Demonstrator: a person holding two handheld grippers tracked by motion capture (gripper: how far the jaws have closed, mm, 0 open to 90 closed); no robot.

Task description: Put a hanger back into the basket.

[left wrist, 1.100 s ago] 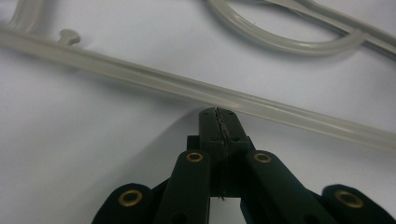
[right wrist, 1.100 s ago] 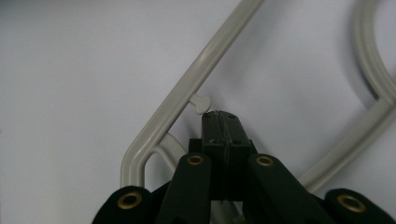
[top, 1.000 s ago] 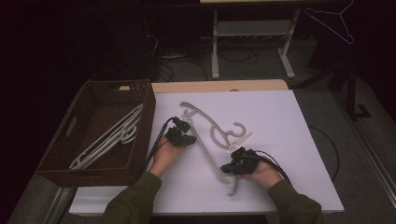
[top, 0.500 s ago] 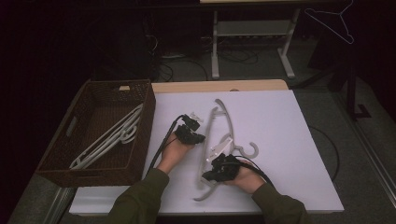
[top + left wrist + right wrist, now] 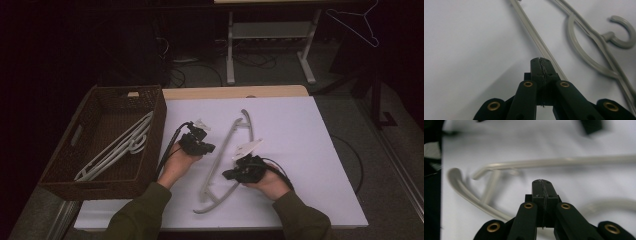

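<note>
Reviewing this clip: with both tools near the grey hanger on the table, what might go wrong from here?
1. In both tool views the jaws are shut with nothing between them, so the hanger is only being nudged and may skid off course across the white table.
2. The right tool sits against the hanger's curved end; it could snag there.
3. The basket already holds hangers, so hooks may tangle going in.

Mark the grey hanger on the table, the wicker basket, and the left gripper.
grey hanger [image 5: 220, 160]: high view, on its long straight bar.
wicker basket [image 5: 159, 131]: high view, on its right wall.
left gripper [image 5: 541, 65]: left gripper view, at the tips of its shut fingers.
</note>
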